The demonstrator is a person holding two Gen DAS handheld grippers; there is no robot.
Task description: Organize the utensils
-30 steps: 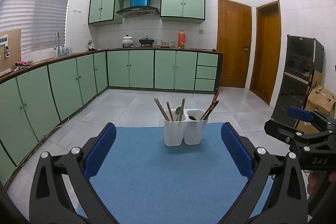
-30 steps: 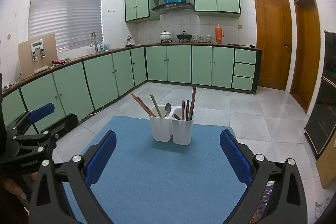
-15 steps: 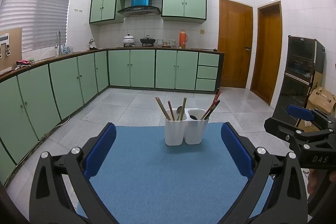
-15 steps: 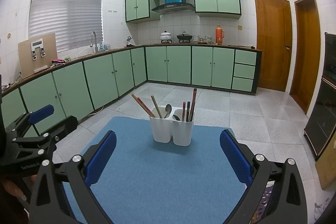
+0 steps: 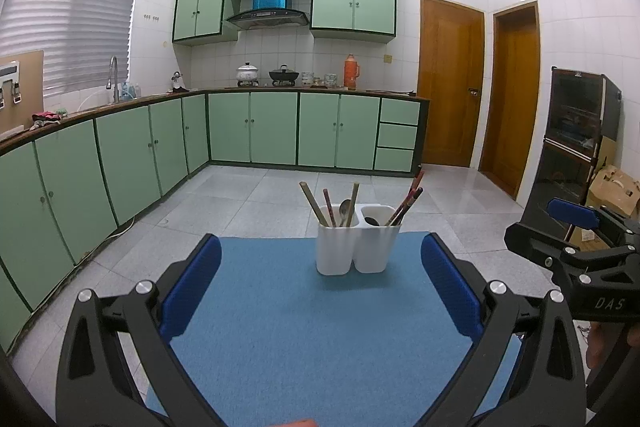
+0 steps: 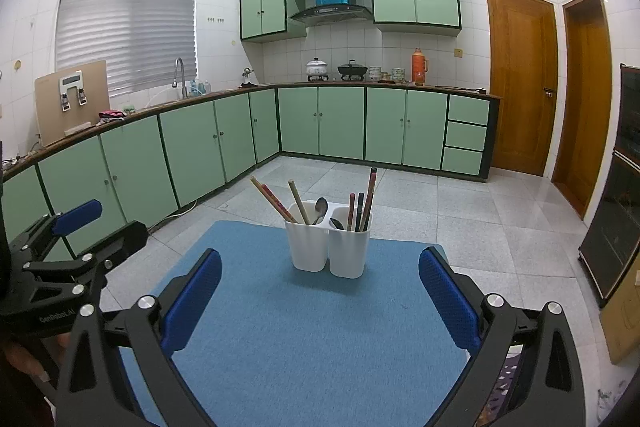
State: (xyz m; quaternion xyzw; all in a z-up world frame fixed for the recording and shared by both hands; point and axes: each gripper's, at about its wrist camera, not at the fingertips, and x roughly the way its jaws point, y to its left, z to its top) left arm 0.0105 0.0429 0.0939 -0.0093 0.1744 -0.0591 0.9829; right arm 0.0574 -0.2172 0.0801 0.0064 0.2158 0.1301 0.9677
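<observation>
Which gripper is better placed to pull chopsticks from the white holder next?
Near even; slightly the right gripper. Both are open and empty, but the holder sits centred between its fingers, off-centre for the left gripper.

Blue mat [image 5: 320, 315] (white holder [image 5: 355, 247] atop)

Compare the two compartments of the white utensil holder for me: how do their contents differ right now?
In the right wrist view, the left compartment holds lighter chopsticks fanned out and leaning left, plus a spoon with its bowl up above the rim. The right compartment holds darker chopsticks standing nearly upright in a tight bunch, and its spoon sits low, barely above the rim. Both are white, joined side by side, upright on the blue mat.
</observation>
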